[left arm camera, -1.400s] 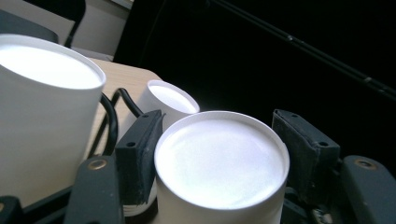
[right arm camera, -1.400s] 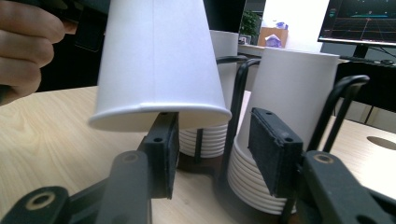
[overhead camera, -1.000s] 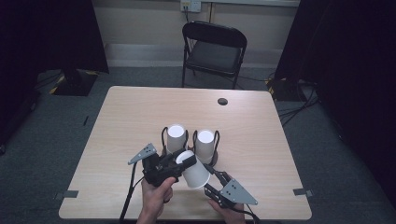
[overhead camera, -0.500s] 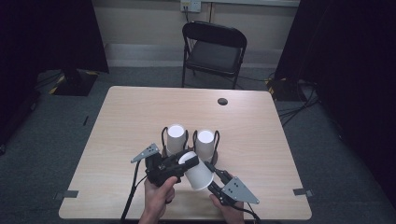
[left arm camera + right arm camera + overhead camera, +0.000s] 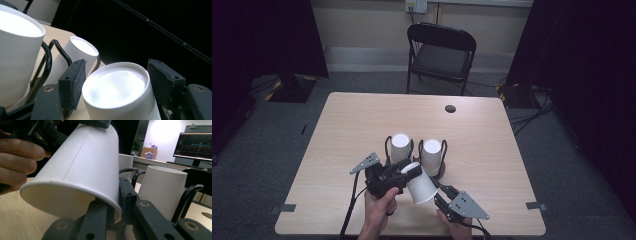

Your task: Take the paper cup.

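The tilted white paper cup (image 5: 418, 182) sat low and centre in the high view, off the tabletop, passing from one tool to the other. The right gripper (image 5: 115, 205), at the bottom of its own view, had just closed, and its black jaws now pinched the wall of the cup at the wide rolled rim, one inside the mouth and one outside. The left gripper (image 5: 115, 86) had just begun to ease apart: in its own view the cup's closed base lay between the two pads, the right pad standing a little clear of it, the left one close alongside. A second earlier the left gripper had been clamped on the base and the right one had been wider, so the handover was, by my reading, nearly complete. Just above the held cup in the high view, two more upturned white paper cups (image 5: 401, 146) (image 5: 432, 152) stood in the black wire holder (image 5: 441, 167) on the light wooden table (image 5: 362, 120).
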Tool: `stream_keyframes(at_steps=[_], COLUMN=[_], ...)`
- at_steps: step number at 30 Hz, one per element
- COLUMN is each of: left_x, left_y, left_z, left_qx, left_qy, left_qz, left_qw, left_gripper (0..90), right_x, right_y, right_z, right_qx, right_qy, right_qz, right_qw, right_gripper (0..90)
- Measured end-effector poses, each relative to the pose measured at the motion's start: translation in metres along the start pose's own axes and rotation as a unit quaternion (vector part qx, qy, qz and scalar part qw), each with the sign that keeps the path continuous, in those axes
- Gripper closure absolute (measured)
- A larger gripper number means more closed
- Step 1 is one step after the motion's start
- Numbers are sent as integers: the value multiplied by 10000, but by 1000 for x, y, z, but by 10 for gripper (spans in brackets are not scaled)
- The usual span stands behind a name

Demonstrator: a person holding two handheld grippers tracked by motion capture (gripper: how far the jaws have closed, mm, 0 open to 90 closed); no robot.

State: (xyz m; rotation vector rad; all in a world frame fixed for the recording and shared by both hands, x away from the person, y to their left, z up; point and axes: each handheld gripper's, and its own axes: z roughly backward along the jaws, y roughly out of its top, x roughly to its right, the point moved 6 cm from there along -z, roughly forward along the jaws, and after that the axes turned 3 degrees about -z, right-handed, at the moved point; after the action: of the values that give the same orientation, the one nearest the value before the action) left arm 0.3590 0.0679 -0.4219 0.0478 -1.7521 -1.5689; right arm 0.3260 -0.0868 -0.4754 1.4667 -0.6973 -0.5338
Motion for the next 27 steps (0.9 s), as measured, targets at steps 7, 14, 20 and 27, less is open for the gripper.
stream_keyframes(at_steps=[7,14,20,27], left_x=[-4,-11,-10,-11], left_y=[6,6,5,4], left_z=[7,13,15,17], left_qx=[110,172,129,49], left_qy=[169,318,456,628], left_qz=[-152,-258,-634,-790], left_qw=[9997,9990,9969,9949], left_gripper=[301,295,283,249], right_x=[5,11,15,16], right_y=[-1,-4,-6,-8], right_z=[2,5,7,7], right_qx=[-77,-323,-462,-683], right_qy=[-23,0,-8,29], right_qz=[-96,-366,-514,-519], right_qw=[9999,9988,9976,9963], right_gripper=[849,850,850,852])
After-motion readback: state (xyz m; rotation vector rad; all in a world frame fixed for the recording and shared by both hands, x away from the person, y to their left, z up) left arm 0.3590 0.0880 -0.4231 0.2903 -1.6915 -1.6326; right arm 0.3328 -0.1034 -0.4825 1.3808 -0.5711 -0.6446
